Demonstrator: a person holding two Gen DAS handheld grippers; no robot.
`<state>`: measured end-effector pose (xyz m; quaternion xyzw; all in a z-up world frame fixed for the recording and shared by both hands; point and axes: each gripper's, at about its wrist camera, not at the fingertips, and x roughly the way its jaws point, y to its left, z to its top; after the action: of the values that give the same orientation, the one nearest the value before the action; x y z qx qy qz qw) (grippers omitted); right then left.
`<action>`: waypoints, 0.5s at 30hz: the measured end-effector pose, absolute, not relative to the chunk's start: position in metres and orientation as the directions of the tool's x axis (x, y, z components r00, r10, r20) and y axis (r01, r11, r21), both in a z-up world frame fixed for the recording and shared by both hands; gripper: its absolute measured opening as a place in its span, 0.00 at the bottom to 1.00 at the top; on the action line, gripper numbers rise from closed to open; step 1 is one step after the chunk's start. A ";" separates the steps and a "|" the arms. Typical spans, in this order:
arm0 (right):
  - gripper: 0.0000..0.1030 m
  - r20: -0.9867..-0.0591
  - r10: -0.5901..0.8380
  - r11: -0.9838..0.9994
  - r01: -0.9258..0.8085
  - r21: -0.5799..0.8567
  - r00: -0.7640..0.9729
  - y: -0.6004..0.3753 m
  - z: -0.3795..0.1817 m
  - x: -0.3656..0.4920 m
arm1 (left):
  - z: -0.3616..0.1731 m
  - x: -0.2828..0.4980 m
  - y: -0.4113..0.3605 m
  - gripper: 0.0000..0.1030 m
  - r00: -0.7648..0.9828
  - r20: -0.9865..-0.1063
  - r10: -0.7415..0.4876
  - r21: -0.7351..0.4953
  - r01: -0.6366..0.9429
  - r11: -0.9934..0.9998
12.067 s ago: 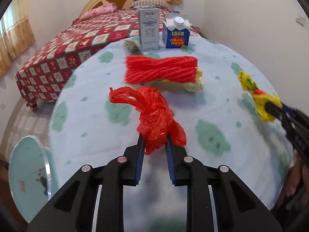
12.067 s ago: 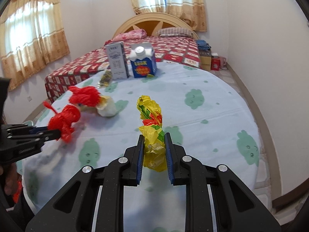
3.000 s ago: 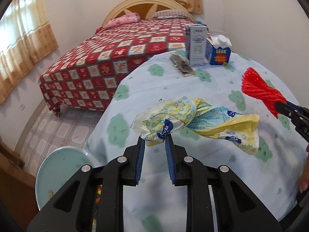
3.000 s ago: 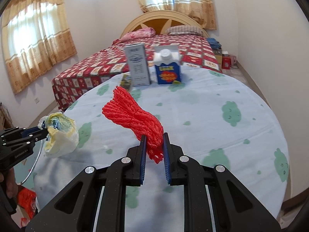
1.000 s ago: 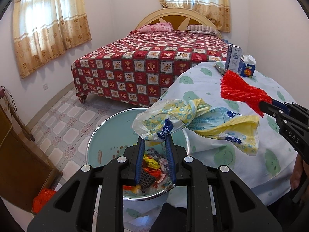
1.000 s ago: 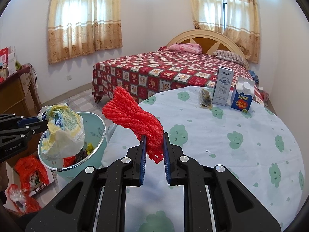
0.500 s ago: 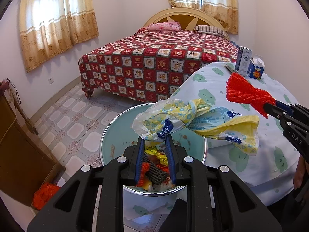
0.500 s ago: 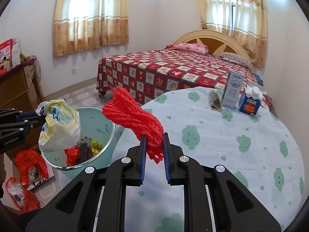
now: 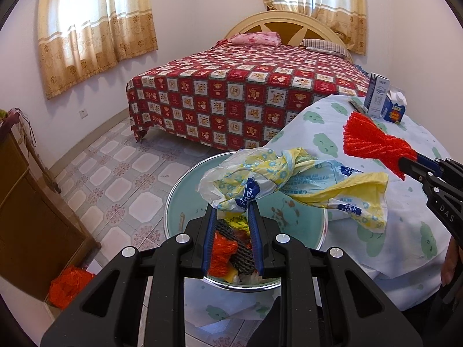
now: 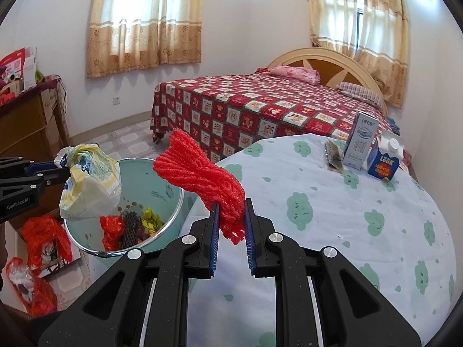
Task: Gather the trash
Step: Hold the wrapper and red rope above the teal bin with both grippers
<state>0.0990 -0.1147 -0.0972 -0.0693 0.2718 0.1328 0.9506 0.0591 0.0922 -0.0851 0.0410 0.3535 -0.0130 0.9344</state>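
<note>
Drop step: left tongs (image 9: 230,217) clamping crumpled yellow-and-white plastic bag (image 9: 292,177) above teal round bin (image 9: 185,185), right tongs (image 10: 230,217) clamping red foam-net bundle (image 10: 202,179) beside it; next, release over bin.

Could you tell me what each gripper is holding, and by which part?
Left gripper: crumpled plastic bag, by its left end. Right gripper: red mesh bundle, by its lower end.

I see the bin (image 10: 162,173) on the floor just left of the worktop (image 10: 332,217), with scraps (image 10: 127,228) lying in it. My left gripper (image 9: 233,212) holds the plastic bag (image 9: 289,179) above the bin's opening. My right gripper (image 10: 230,215) holds the net bundle (image 10: 199,179) over the worktop's left edge, right of the bag. Two cartons (image 10: 373,150) stand side by side at the worktop's far edge, a flat packet (image 10: 332,153) just left of them. The bed (image 10: 260,110) lies behind the worktop and bin.
</note>
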 end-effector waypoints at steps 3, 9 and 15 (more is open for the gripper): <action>0.16 -0.536 0.217 0.954 -0.294 -0.062 0.816 -0.112 -0.097 0.101 | -0.086 0.061 0.098 0.22 0.749 -0.662 0.014 0.064 0.038 0.997; 0.16 -0.539 0.222 0.949 -0.307 -0.071 0.812 -0.102 -0.098 0.105 | -0.089 0.064 0.106 0.22 0.746 -0.665 0.037 0.062 0.007 0.998; 0.16 -0.544 0.231 0.944 -0.321 -0.076 0.807 -0.094 -0.099 0.110 | -0.091 0.066 0.115 0.22 0.743 -0.667 0.051 0.058 -0.017 0.998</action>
<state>0.1097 -0.0937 -0.0993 -0.0823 0.2744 0.1457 0.9470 0.0662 0.1145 -0.0907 0.0240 0.3579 0.0184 0.9333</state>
